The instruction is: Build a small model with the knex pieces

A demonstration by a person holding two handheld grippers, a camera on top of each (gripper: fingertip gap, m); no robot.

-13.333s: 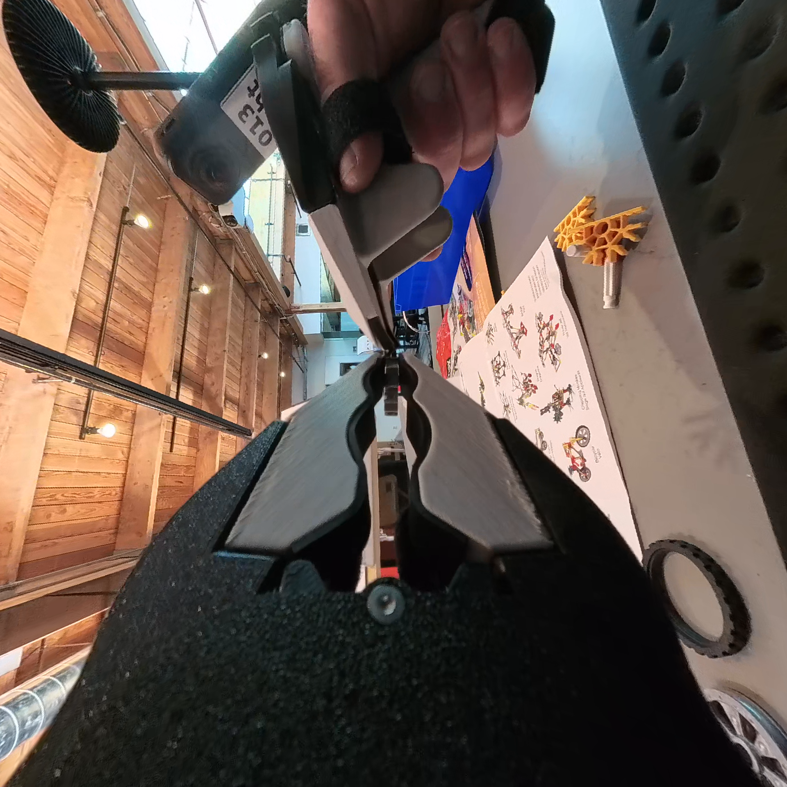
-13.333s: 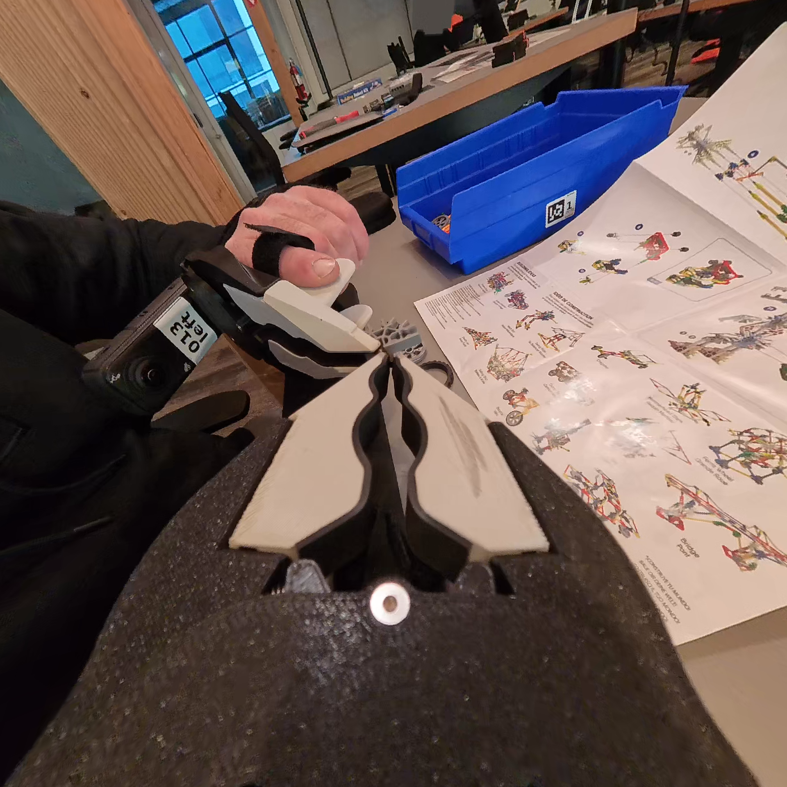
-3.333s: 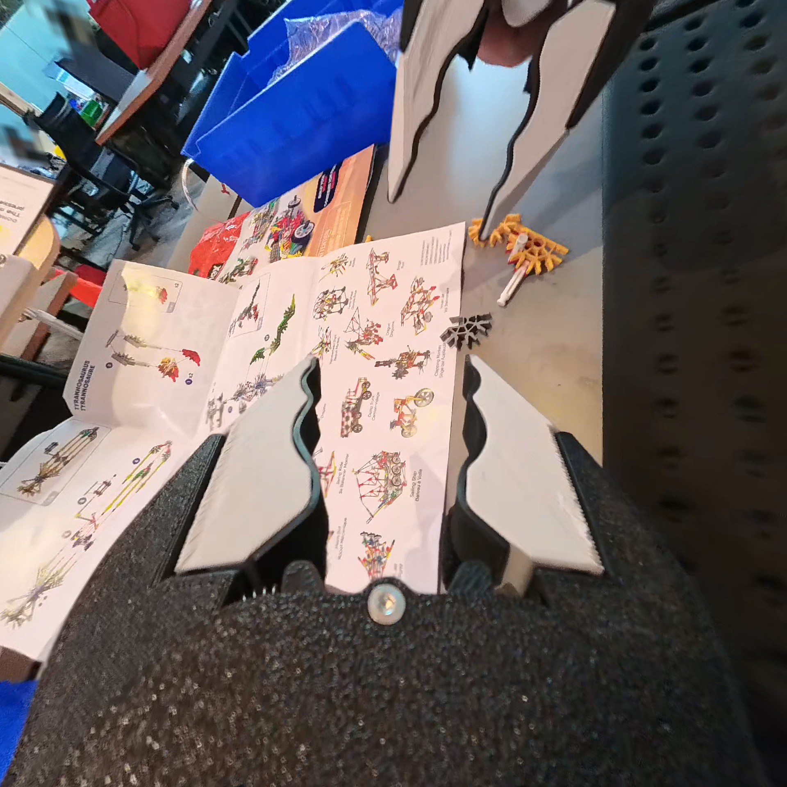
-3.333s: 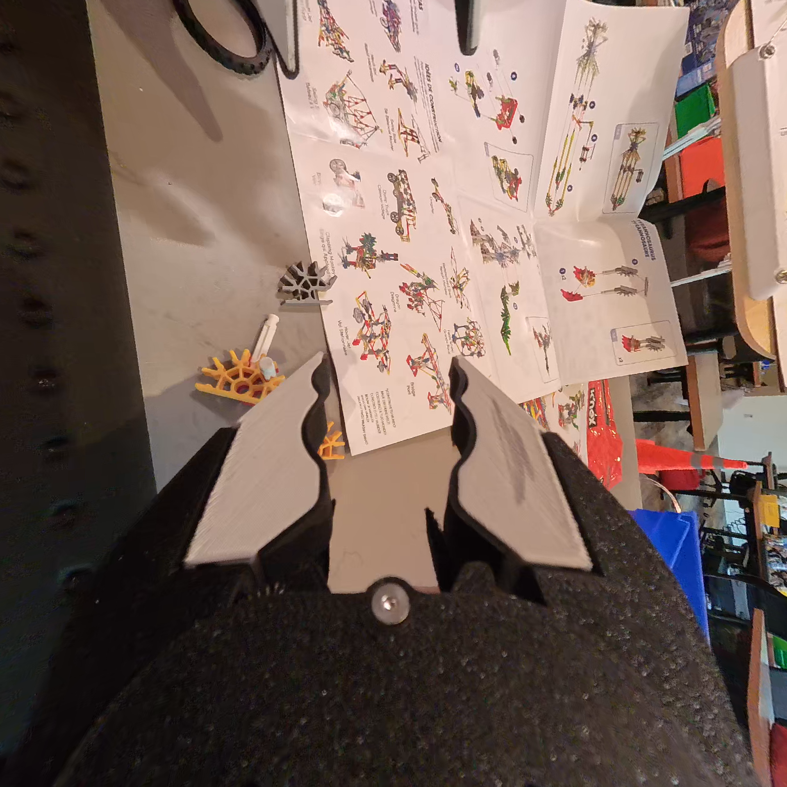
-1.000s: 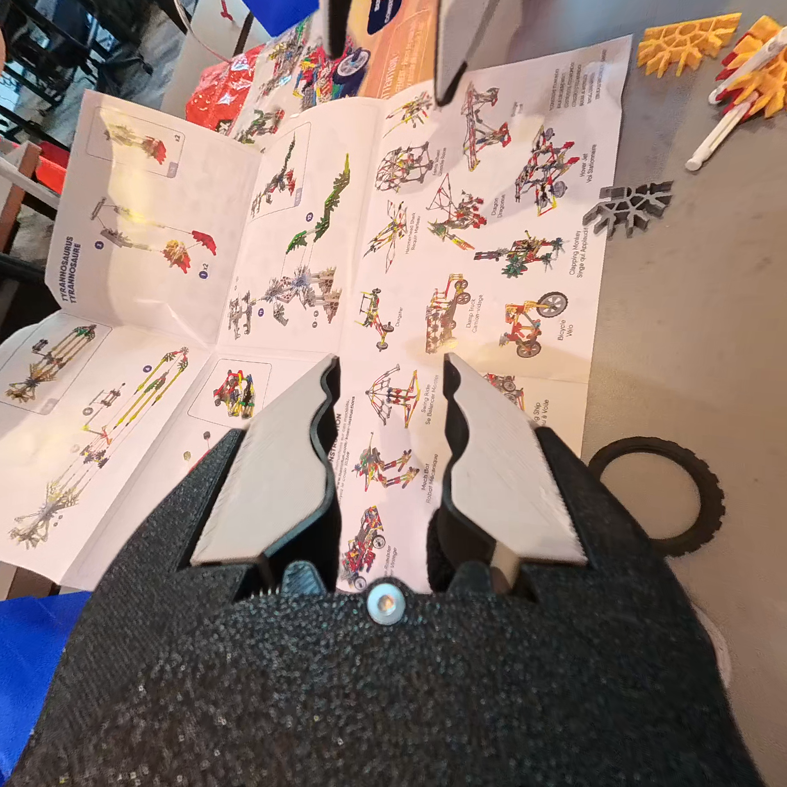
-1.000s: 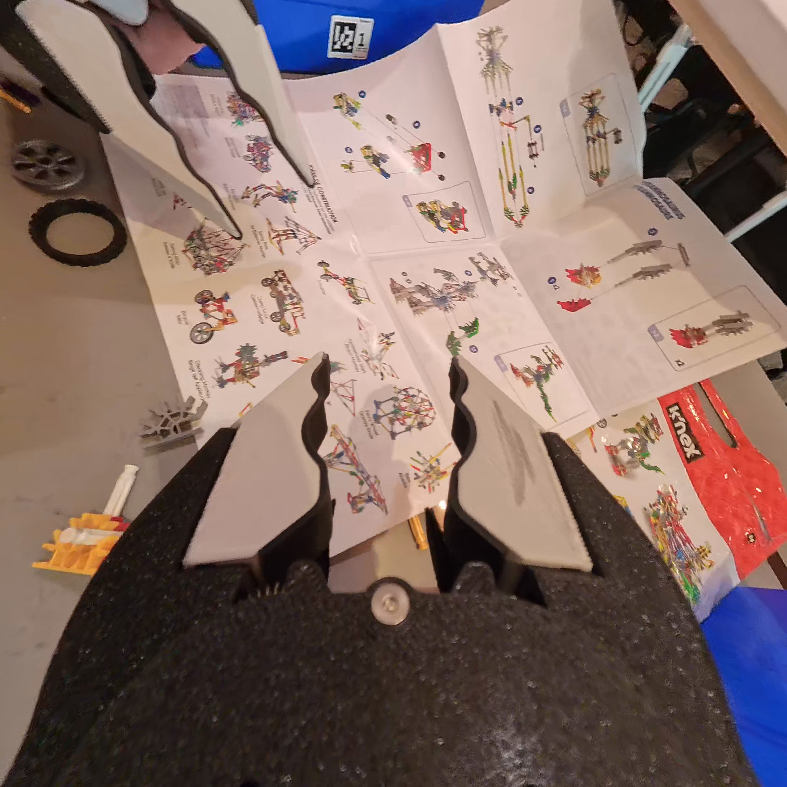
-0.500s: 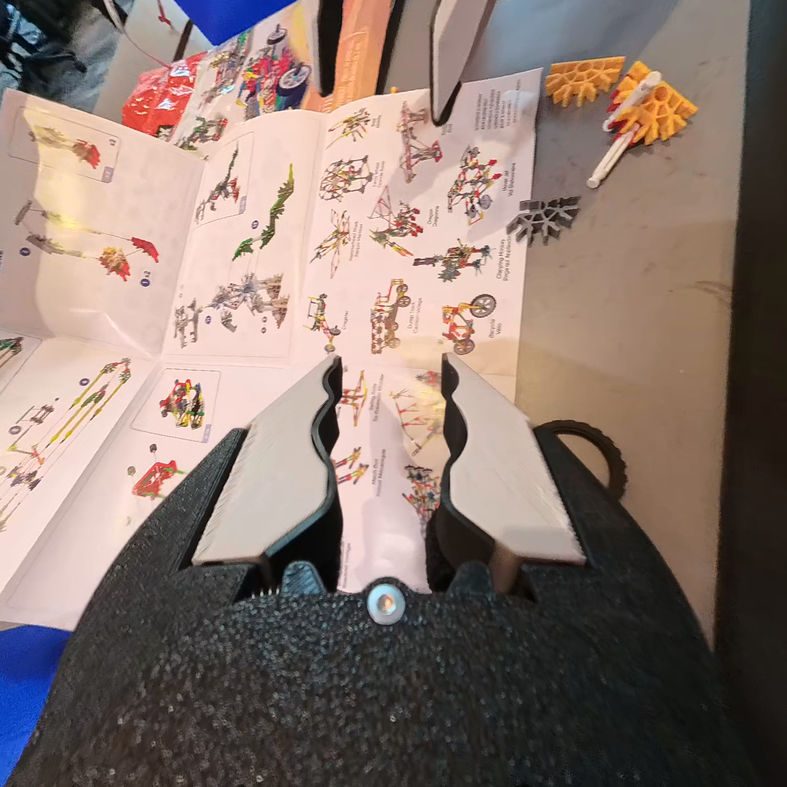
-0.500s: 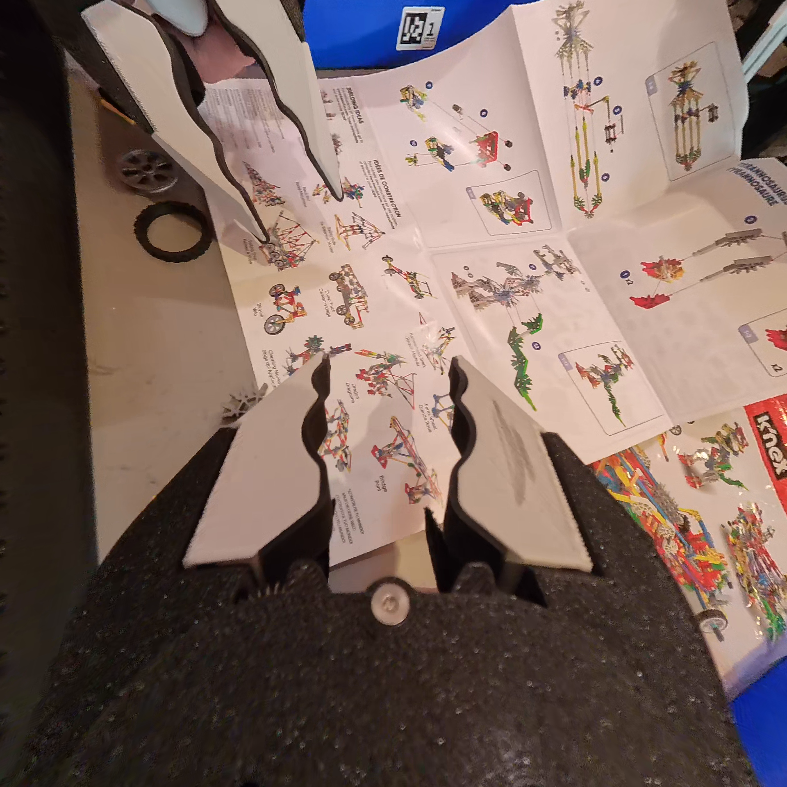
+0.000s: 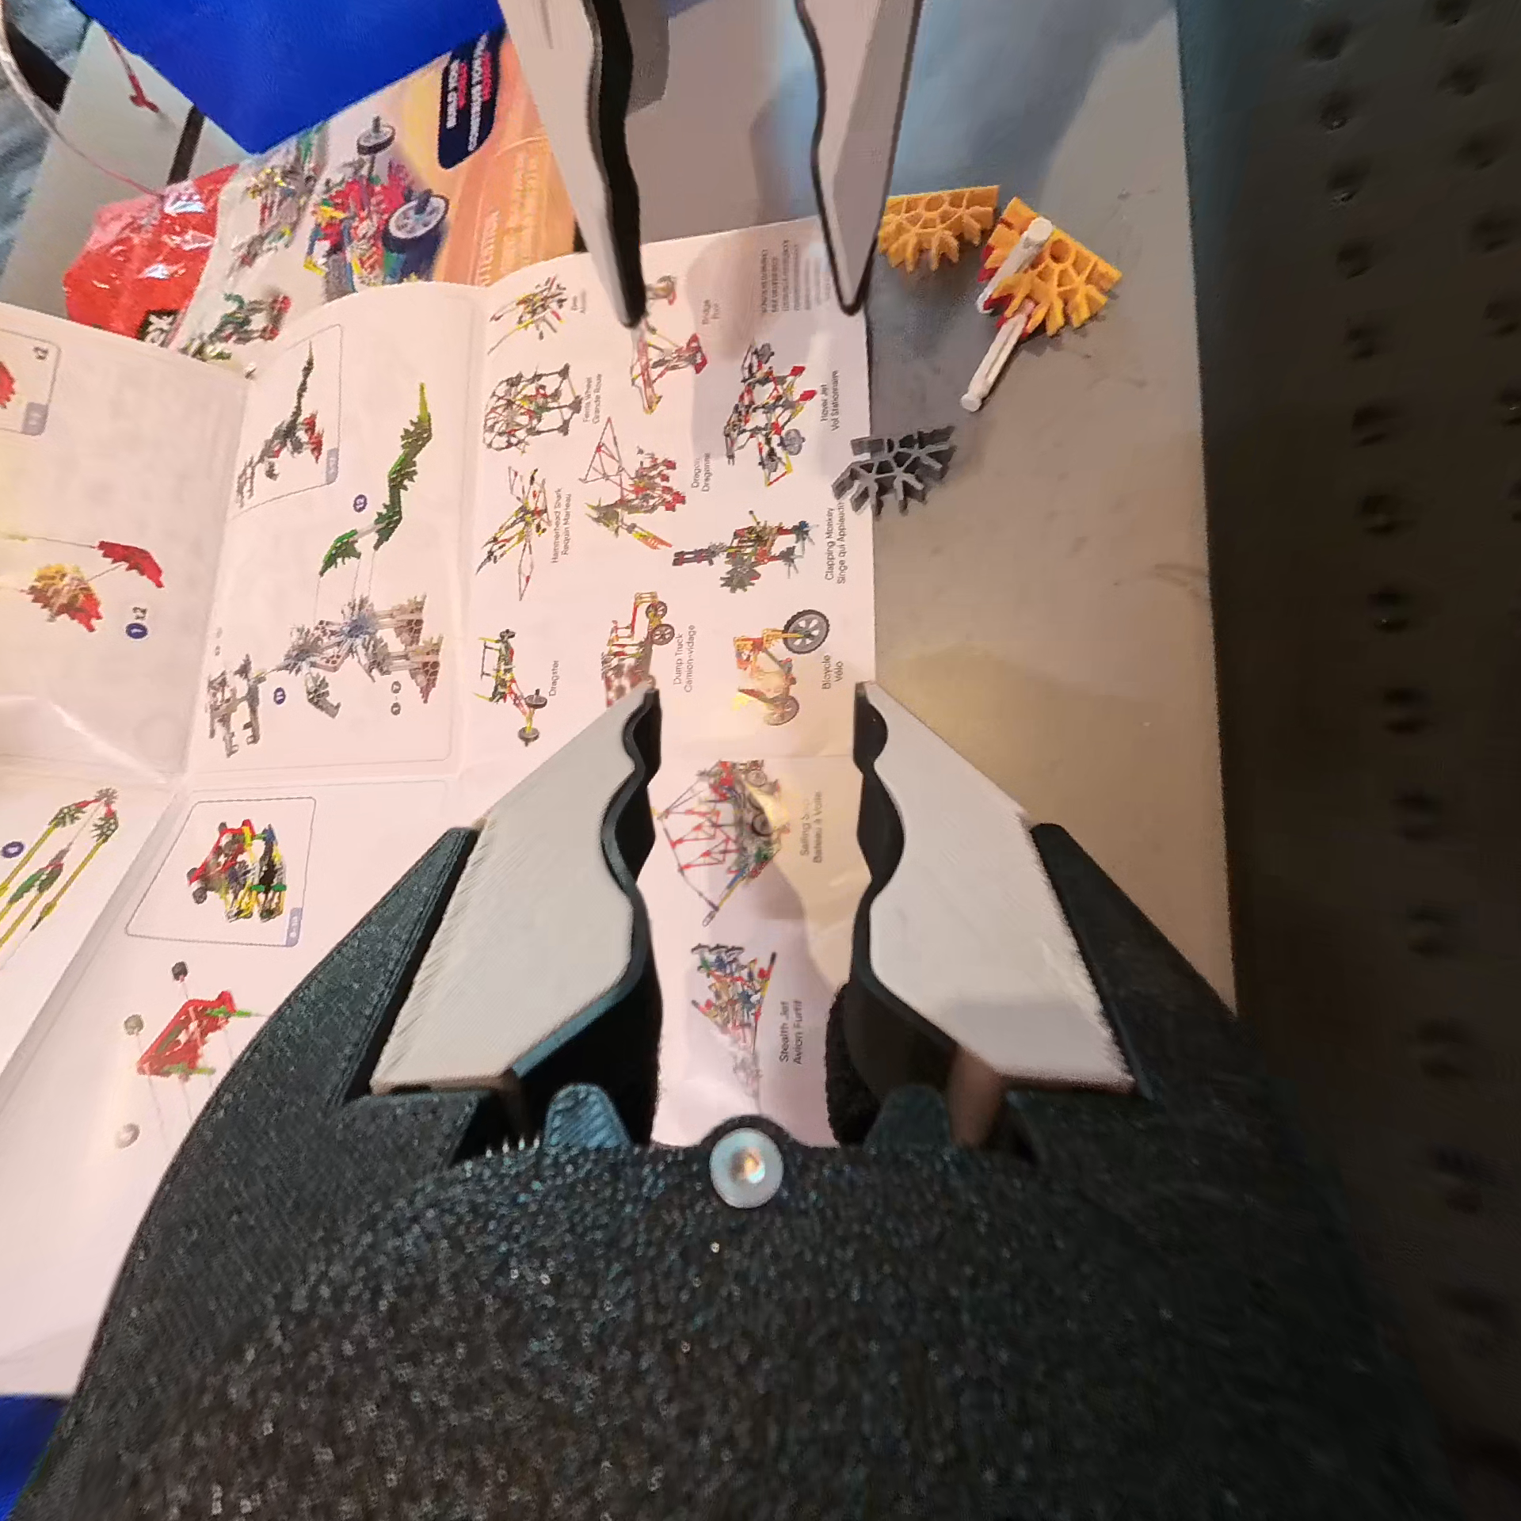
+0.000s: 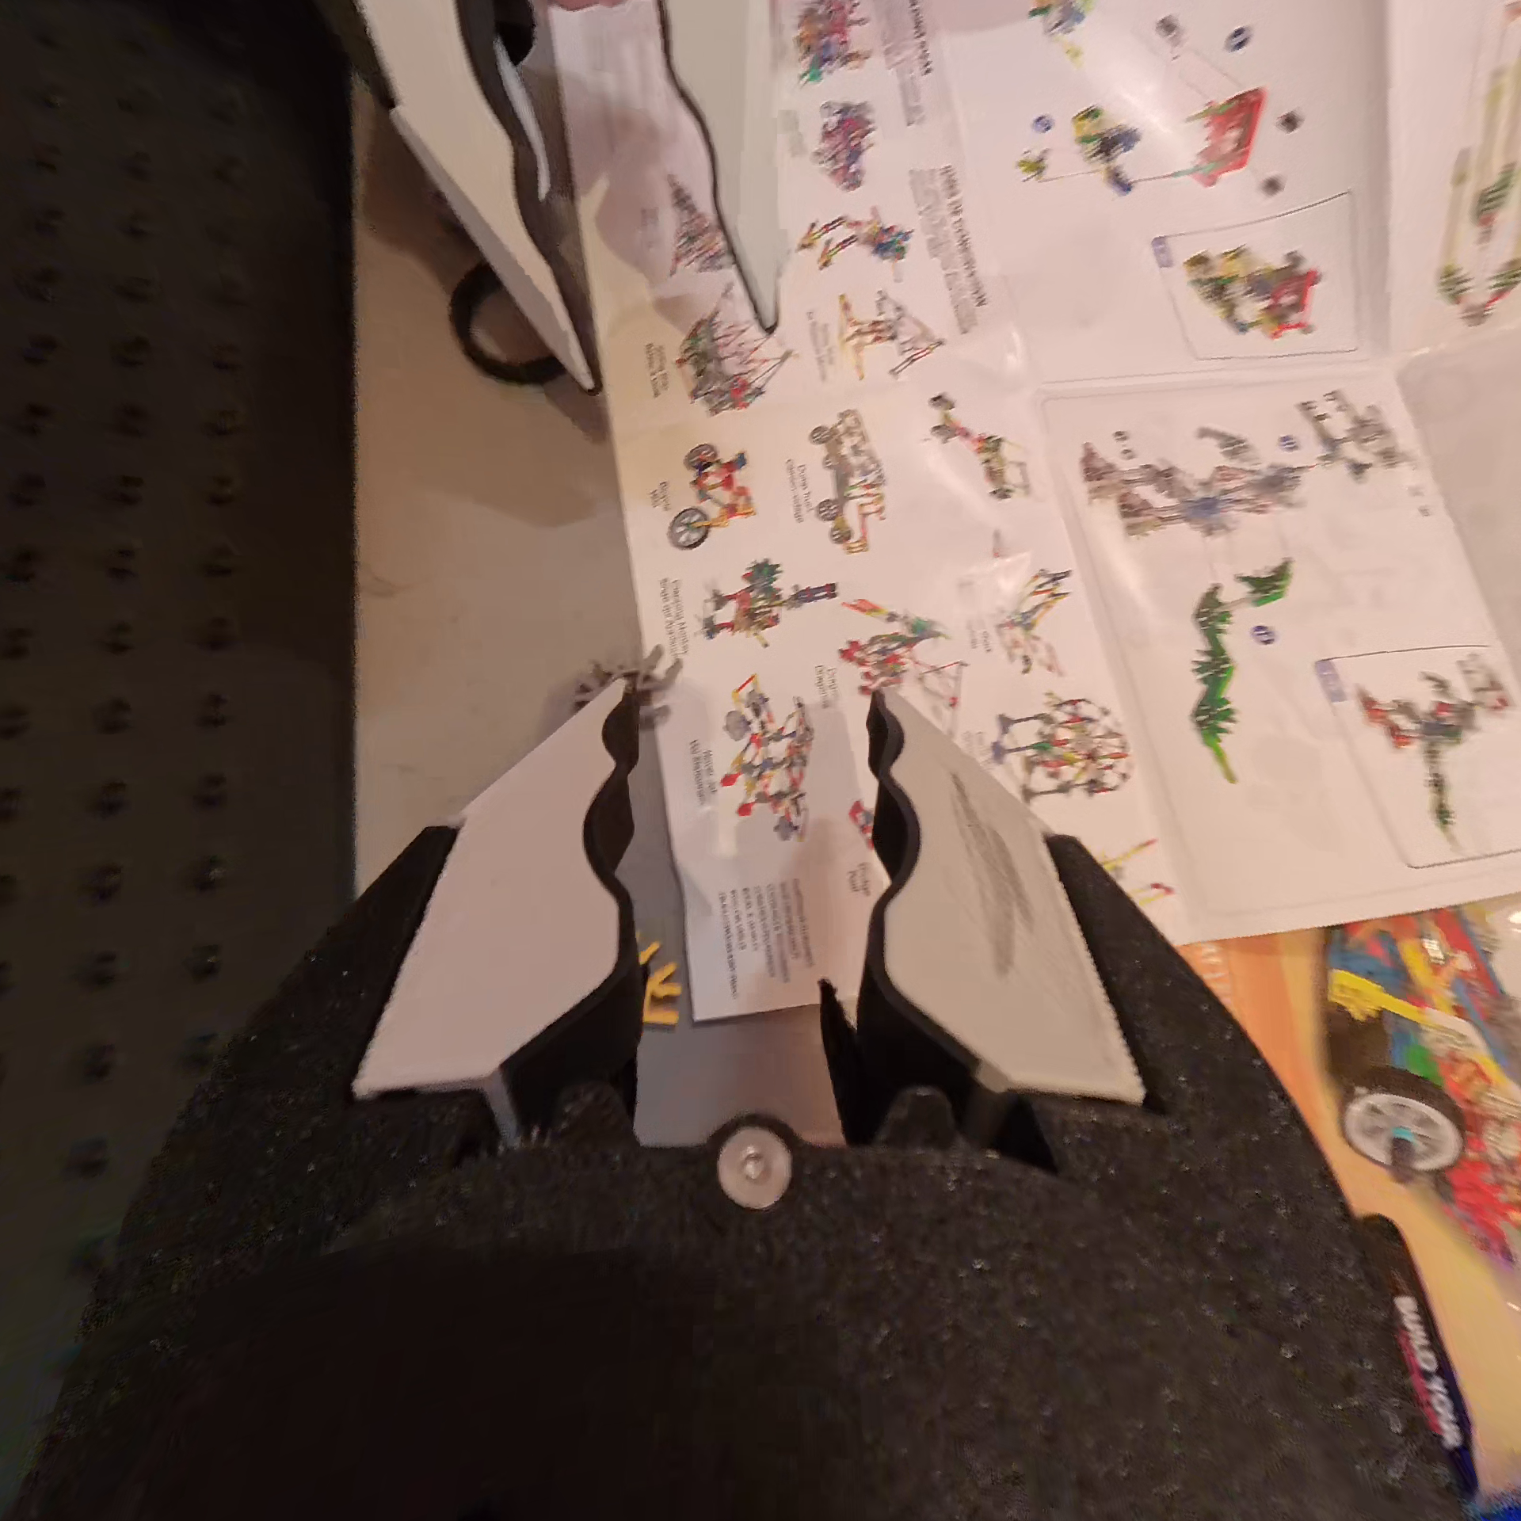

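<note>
My left gripper is open and empty, its tips over the near edge of a white unfolded instruction sheet. My right gripper is open and empty over the same sheet from the opposite side. Each gripper shows in the other's view: the right one at the top, the left one at the top left. A grey snowflake connector lies on the table beside the sheet's edge. In the right wrist view it peeks out by my left fingertip.
Two yellow connectors, one with a white rod, lie by a black perforated mat. A black tyre sits behind the left gripper. An orange toy box, a blue bin and a red bag border the sheet. Spacing between my two grippers at the tips: around 10 centimetres. My right tips are roughly 4 centimetres from the grey snowflake connector. Look for it in the right wrist view too.
Both grippers have come closer together over the sheet's edge and stay open. The black tyre has dropped out of the left wrist view. The right wrist view has swung toward the orange box.
</note>
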